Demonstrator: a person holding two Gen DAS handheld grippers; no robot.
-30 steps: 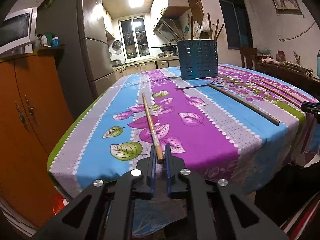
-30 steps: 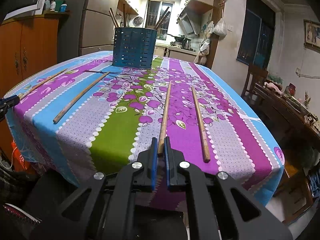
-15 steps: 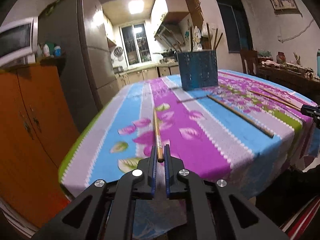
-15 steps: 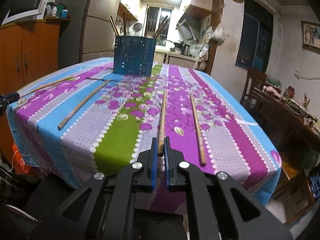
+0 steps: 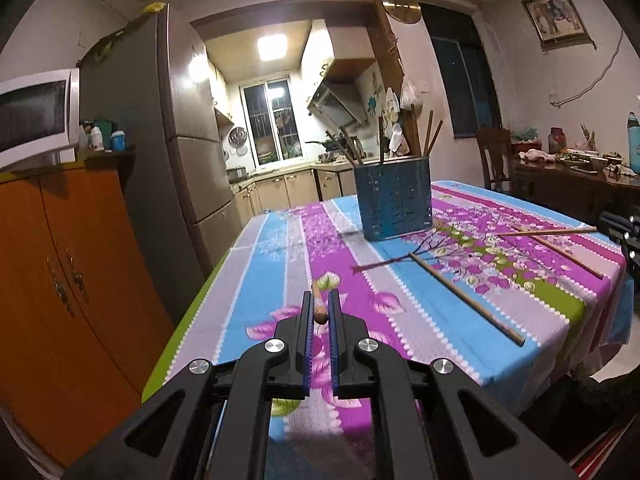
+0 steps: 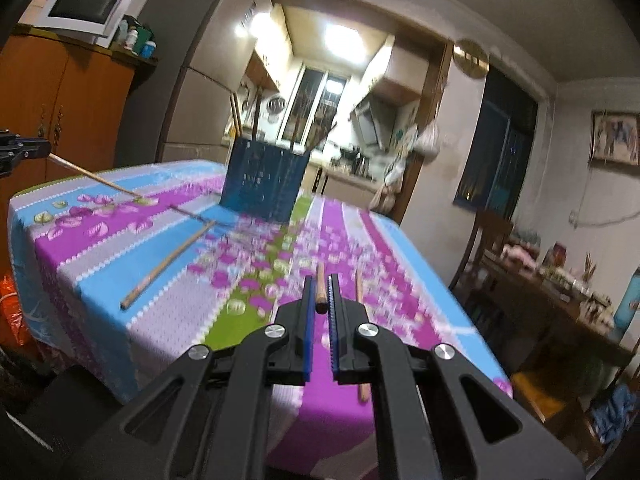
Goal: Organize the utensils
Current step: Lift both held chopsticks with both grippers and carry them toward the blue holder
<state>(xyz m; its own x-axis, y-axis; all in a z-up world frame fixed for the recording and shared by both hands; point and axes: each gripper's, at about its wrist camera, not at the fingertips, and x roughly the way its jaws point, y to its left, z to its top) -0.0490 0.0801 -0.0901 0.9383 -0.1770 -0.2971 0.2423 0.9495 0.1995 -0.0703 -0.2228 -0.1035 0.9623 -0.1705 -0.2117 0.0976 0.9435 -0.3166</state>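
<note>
Above tablecloth [image 5: 256, 272]: L claw [image 5: 320, 308] & R claw [image 6: 321, 294], roughly level, each clamped on prob. chopstick [image 5: 319, 312] end.

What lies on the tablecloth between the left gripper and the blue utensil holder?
In the left wrist view, only bare floral tablecloth lies between the left gripper and the blue utensil holder.

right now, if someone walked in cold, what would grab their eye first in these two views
Probably the loud floral tablecloth in purple, blue and green, with the blue perforated utensil holder standing at its far end, chopsticks poking out. Next, each gripper shut on one chopstick: the left gripper on the left chopstick, the right gripper on the right chopstick. Two loose chopsticks lie on the cloth.
</note>
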